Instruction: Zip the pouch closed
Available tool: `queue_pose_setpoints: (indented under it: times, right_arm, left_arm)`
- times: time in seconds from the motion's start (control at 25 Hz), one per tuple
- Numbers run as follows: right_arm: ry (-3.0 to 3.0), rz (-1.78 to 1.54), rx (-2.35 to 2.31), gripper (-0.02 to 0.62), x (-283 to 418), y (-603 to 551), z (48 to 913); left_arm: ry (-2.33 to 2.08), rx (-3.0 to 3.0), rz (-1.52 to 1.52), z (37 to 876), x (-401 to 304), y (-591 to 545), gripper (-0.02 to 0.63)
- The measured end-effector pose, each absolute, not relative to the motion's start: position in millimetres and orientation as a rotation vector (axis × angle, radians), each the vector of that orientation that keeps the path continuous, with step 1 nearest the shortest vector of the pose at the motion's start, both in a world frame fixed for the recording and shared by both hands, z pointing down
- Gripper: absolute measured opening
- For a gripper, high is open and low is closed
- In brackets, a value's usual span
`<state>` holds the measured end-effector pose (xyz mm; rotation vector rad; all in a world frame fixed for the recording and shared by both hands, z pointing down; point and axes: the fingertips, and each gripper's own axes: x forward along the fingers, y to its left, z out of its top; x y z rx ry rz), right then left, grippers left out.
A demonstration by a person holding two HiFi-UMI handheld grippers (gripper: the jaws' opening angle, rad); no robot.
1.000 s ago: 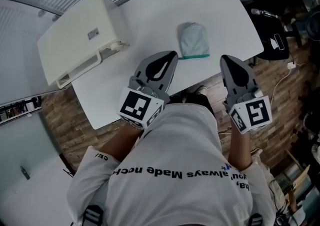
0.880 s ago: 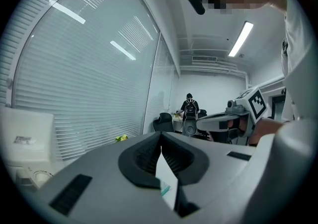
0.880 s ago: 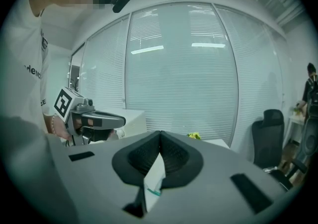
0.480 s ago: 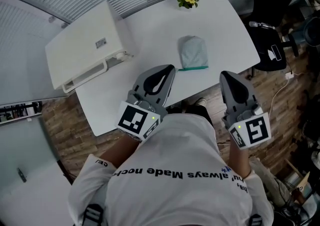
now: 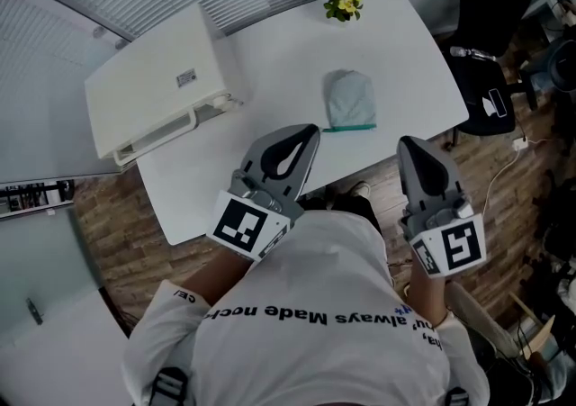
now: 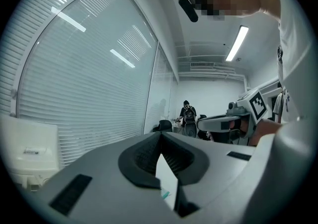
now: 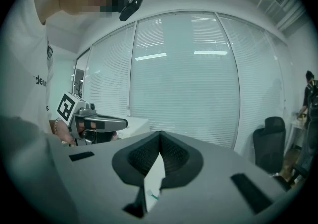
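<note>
A pale grey-green pouch [image 5: 349,98] lies flat on the white table [image 5: 270,62], its green zipper edge [image 5: 349,129] toward me. My left gripper [image 5: 310,131] hangs over the table's near edge, just left of and short of the pouch, with its jaws shut and empty. My right gripper [image 5: 407,142] is off the table's front corner, right of the pouch, also shut on nothing. In the left gripper view the left gripper [image 6: 160,136] has its pads pressed together; the right gripper [image 7: 159,137] looks the same in its own view.
A big white box-like machine [image 5: 157,80] takes up the table's left part. A small yellow flower bunch [image 5: 343,4] stands at the far edge. A black office chair [image 5: 490,35] sits to the right on the wood floor. A person stands far off [image 6: 188,113].
The head view has drifted a little, so the table sits slightly lower in frame. Both grippers stay shut near the body, short of the pouch, which has not moved.
</note>
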<state>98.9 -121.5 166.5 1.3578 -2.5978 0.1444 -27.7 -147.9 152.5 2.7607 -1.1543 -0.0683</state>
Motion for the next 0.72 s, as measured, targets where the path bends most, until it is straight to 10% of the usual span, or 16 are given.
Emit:
queue_pose_setpoints:
  times: [0.72]
  right_arm:
    - [-2.582, 0.132, 1.394, 0.007, 103, -114, 165]
  left_arm:
    - [-1.143, 2.772, -0.055, 153, -31, -136, 0.021]
